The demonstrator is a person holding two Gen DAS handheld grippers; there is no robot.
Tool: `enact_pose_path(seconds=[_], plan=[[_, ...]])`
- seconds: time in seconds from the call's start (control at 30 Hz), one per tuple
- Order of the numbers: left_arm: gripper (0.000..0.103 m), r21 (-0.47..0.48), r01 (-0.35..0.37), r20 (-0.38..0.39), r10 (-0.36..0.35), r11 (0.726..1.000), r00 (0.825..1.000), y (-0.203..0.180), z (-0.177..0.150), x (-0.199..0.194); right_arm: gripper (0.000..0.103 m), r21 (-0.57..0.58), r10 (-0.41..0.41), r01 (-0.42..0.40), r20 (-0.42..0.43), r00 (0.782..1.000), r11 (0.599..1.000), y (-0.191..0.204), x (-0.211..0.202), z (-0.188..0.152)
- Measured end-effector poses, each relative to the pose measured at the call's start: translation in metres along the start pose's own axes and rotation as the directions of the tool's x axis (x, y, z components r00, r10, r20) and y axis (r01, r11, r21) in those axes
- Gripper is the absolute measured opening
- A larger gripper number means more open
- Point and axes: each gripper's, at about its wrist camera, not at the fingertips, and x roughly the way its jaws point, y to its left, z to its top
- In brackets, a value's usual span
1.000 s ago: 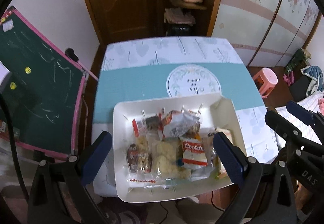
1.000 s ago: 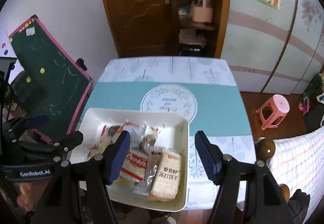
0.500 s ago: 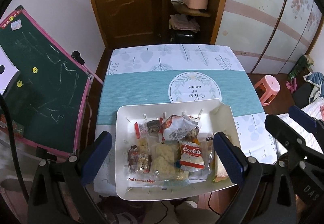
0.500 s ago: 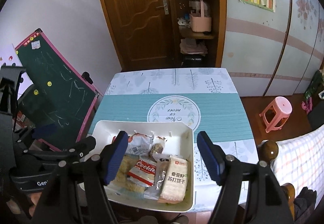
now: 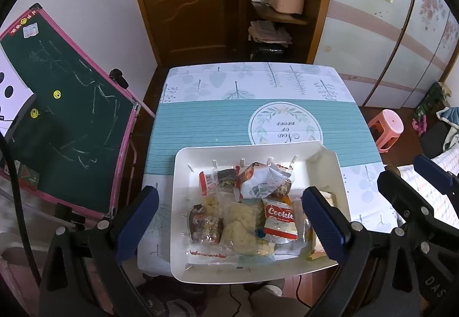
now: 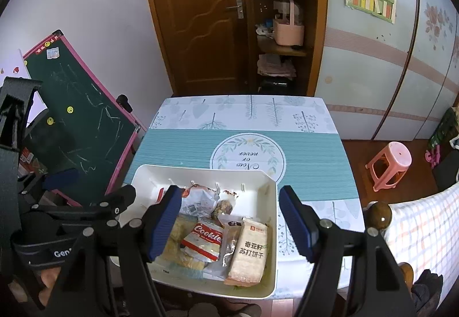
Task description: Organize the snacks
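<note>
A white tray (image 5: 183, 202) (image 6: 272, 231) full of several wrapped snacks sits at the near edge of the table. Among them are a red "Cookie" packet (image 5: 279, 216) (image 6: 205, 239), a cream soda-cracker packet (image 6: 251, 251) and clear bags of pale biscuits (image 5: 239, 222). My left gripper (image 5: 229, 219) is open and empty, held high above the tray. My right gripper (image 6: 229, 219) is open and empty too, above the tray's right half. The right gripper also shows at the right edge of the left wrist view (image 5: 413, 188). The left gripper shows at the left of the right wrist view (image 6: 86, 196).
The table (image 5: 212, 122) has a teal and white leaf-print cloth. A pink-framed chalkboard (image 5: 66, 127) leans at its left. A pink stool (image 6: 391, 165) stands on the floor at right. A bed with a wooden post (image 6: 378, 215) is near right. A wooden door and shelf stand behind.
Both grippers have risen and drawn back from the tray, so more of the table and room shows. Both stay open. The snacks have not moved.
</note>
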Motion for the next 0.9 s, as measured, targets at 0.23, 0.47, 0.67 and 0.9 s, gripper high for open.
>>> enact_pose_path(seconds=[0.23,0.47,0.67,0.9], plan=[[0.1,0.002,-0.005,0.006,0.005,1.0,1.0,0.0012,0.0014,-0.0005,0.071,-0.006,0.0,0.0,0.002,1.0,1.0,0.0024,0.0005,0.0009],[0.1,0.008,-0.011,0.006,0.011,1.0,1.0,0.0029,0.0029,0.0008,0.071,-0.004,0.001,-0.001,-0.004,1.0,1.0,0.0024,0.0024,0.0017],[0.1,0.007,-0.012,0.006,0.012,1.0,1.0,0.0027,0.0035,0.0019,0.071,-0.003,0.0,0.0,-0.009,1.0,1.0,0.0031,0.0044,0.0033],[0.1,0.006,-0.011,0.003,0.011,1.0,1.0,0.0025,0.0035,0.0026,0.071,0.001,0.001,0.0,-0.015,1.0,1.0,0.003,0.0059,0.0029]])
